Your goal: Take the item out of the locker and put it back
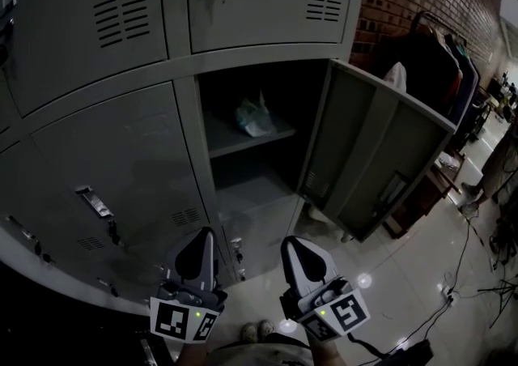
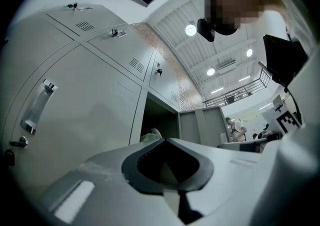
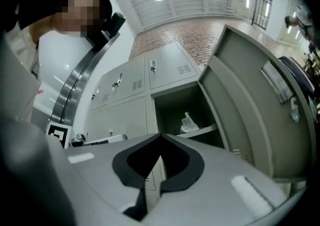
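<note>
The left claw (image 1: 204, 236) and right claw (image 1: 290, 244) are closed, empty. Ahead, a crumpled pale plastic bag (image 1: 255, 117) lies on the grey metal locker shelf (image 1: 229, 142).

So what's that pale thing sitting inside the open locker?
It looks like a small crumpled bag, pale and thin like plastic film, with a twisted top poking upward. It rests alone on the shelf of the open locker, set back from the front edge, touching only the shelf.
</note>
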{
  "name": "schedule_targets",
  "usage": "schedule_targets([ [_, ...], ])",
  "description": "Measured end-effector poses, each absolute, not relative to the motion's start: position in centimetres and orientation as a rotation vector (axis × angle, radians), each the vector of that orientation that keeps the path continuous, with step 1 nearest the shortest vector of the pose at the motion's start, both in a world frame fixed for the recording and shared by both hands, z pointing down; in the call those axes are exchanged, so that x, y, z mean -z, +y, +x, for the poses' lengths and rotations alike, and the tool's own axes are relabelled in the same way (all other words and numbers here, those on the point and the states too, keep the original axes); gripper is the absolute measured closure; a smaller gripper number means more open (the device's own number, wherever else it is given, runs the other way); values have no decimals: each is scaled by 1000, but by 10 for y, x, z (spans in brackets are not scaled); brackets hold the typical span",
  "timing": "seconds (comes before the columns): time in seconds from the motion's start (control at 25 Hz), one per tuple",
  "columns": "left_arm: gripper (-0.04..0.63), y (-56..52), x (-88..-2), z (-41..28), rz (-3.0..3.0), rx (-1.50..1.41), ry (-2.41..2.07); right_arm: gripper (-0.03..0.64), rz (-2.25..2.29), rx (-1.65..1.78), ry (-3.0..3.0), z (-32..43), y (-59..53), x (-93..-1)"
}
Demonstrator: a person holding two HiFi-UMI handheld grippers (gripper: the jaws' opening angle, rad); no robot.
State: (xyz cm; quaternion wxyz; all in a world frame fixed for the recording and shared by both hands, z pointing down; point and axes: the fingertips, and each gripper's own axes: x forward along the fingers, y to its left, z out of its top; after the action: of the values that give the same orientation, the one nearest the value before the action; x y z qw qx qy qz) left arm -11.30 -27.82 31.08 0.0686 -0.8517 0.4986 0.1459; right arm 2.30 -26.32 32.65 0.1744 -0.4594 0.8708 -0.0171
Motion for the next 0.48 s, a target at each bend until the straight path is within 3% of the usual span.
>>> schedule_targets([
  [0.48,589,-200,-365,-121,-2619,-432,1602,615,-1307,197,2467,22,-174,-374],
])
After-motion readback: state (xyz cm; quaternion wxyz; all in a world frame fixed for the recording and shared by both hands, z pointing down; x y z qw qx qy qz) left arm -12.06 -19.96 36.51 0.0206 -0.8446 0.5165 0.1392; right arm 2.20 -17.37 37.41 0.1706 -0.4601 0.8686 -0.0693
